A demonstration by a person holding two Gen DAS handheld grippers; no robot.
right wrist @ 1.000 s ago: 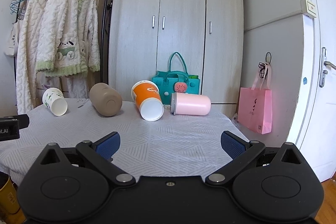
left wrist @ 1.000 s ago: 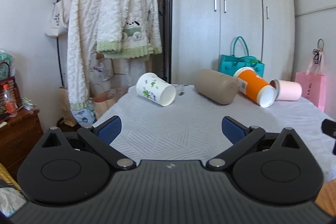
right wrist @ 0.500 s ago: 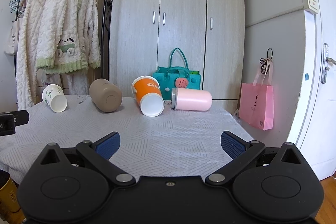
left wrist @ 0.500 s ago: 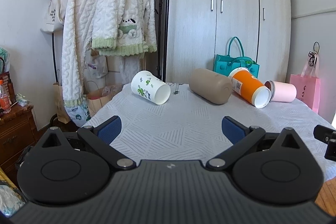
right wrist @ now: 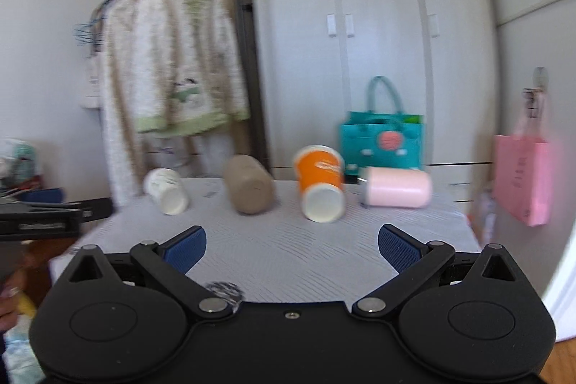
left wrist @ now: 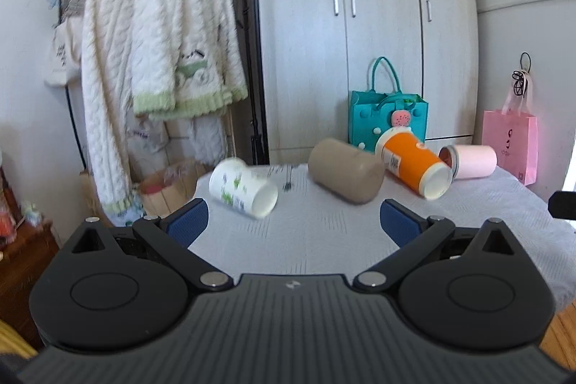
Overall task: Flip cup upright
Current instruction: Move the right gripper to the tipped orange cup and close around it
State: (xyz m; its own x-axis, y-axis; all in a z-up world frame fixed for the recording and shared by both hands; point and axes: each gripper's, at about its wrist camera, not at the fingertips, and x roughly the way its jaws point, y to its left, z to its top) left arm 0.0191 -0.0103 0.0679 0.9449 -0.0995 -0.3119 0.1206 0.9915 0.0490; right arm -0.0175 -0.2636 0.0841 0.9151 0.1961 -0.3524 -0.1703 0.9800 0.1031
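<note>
Holding both claws spread wide and empty over the near edge of the table covered in a white ribbed cloth (left wrist: 324, 225): left gripper (left wrist: 293, 220) and right gripper (right wrist: 291, 245), blue pads well apart on each, nothing between them.

We see four cups lying on their sides in a row at the far half of the table. From our left: white paper cup with green print (left wrist: 243, 191), mouth toward us and to the right; taupe matte tumbler (left wrist: 345, 170), base toward us; orange paper cup with white rim (left wrist: 414, 164), mouth toward us; pale pink cylindrical cup (left wrist: 471, 161), lying crosswise. The orange cup sits just beside the pink one, and close to the taupe tumbler; whether they touch, we cannot tell. The white cup is apart from the rest.

From the right wrist the same row reads: white cup (right wrist: 167, 191), taupe (right wrist: 248, 184), orange (right wrist: 322, 184), pink (right wrist: 397, 186). Both views are motion-blurred.

Open cloth lies between each claw and the cups. Behind the table: teal tote bag (left wrist: 388, 117), grey wardrobe (left wrist: 360, 24), clothes rack with white knit cardigans (left wrist: 162, 53), pink paper bag (left wrist: 509, 143) on the wall hook.
</note>
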